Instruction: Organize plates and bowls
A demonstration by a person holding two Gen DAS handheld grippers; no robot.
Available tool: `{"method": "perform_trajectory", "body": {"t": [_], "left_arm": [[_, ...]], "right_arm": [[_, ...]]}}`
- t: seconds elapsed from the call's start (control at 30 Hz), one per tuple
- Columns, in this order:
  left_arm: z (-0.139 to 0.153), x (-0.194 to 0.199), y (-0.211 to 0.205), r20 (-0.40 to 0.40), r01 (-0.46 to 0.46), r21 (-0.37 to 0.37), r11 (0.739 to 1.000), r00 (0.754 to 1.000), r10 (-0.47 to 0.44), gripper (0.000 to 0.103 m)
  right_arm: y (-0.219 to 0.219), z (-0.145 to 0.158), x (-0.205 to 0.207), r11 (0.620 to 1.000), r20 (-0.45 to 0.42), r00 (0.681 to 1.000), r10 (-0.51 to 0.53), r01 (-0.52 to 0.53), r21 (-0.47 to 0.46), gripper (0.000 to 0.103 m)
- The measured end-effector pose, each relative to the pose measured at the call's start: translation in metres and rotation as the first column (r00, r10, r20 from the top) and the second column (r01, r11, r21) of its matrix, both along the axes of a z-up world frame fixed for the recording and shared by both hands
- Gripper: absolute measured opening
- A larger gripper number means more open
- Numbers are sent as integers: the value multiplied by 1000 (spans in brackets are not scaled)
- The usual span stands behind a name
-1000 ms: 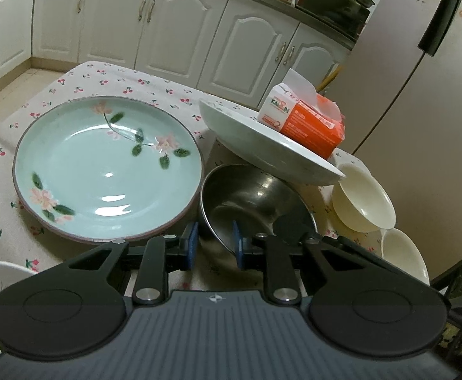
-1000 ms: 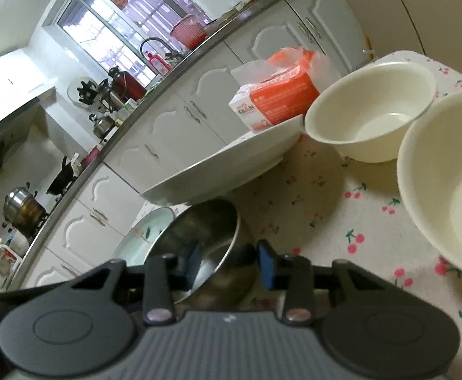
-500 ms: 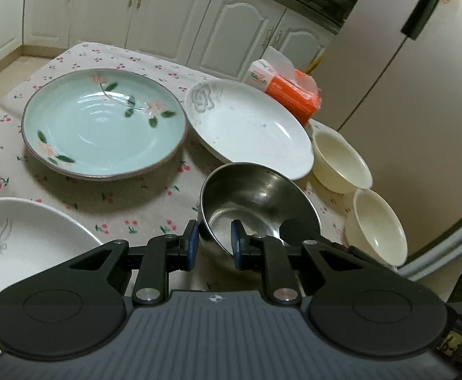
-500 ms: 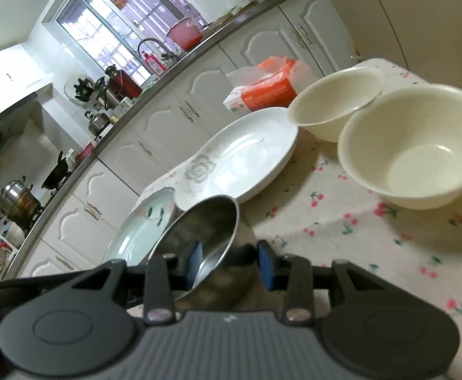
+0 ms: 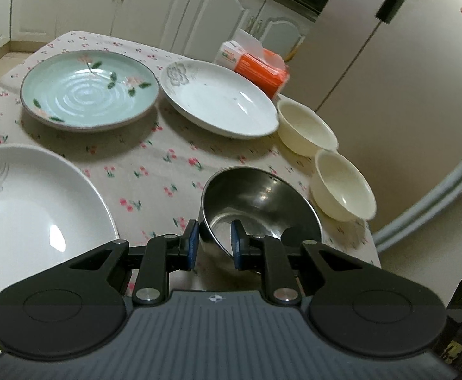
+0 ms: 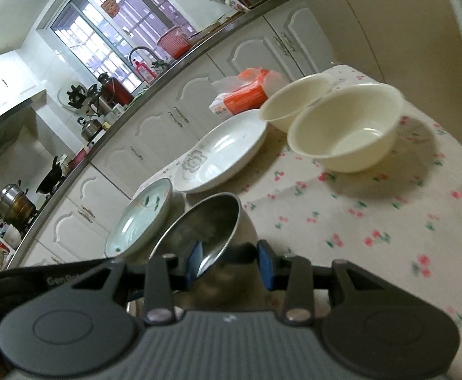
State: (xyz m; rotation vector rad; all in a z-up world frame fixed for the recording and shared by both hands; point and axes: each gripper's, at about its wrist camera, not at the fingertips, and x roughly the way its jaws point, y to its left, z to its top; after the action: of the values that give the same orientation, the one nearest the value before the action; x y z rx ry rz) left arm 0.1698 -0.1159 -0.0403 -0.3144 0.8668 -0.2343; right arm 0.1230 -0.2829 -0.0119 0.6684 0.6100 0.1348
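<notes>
Since a second ago both cameras have pulled back across the table: in the left wrist view the white flower-print plate [image 5: 218,101], which was propped up on edge over the steel bowl [image 5: 259,202], now lies flat on the cherry-print tablecloth [image 5: 155,171], and a second white plate [image 5: 31,218] has come into view at 9 o'clock. The green floral plate [image 5: 88,91] has shrunk toward 11 o'clock. The two cream bowls [image 5: 307,126] and [image 5: 341,186] now sit one behind the other at 2 to 3 o'clock, well apart from the steel bowl.

The left gripper [image 5: 213,243] is clamped on the near rim of the steel bowl, one blue pad outside the wall and one inside. The right gripper [image 6: 229,262] is closed on the same bowl [image 6: 199,231] from the other side, its rim running between the pads; the bowl is tilted at the centre bottom of both views.

The orange tissue pack [image 5: 256,63] stands at 1 o'clock behind the white plate; its printing is too small and blurred to read now. In the right wrist view, pale lettering on the black gripper body at 8 o'clock reads "Gen Ro", the rest cut off.
</notes>
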Motion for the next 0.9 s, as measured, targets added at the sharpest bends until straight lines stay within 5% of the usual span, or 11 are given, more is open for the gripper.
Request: {"method": "perform_trajectory", "body": {"t": [0.9], "left_arm": [[7,-88,-50,-10,183,-44,982,983,-184,19]], "right_arm": [[-35,9,-125,987,45,987,-155,157,-40,38]]}}
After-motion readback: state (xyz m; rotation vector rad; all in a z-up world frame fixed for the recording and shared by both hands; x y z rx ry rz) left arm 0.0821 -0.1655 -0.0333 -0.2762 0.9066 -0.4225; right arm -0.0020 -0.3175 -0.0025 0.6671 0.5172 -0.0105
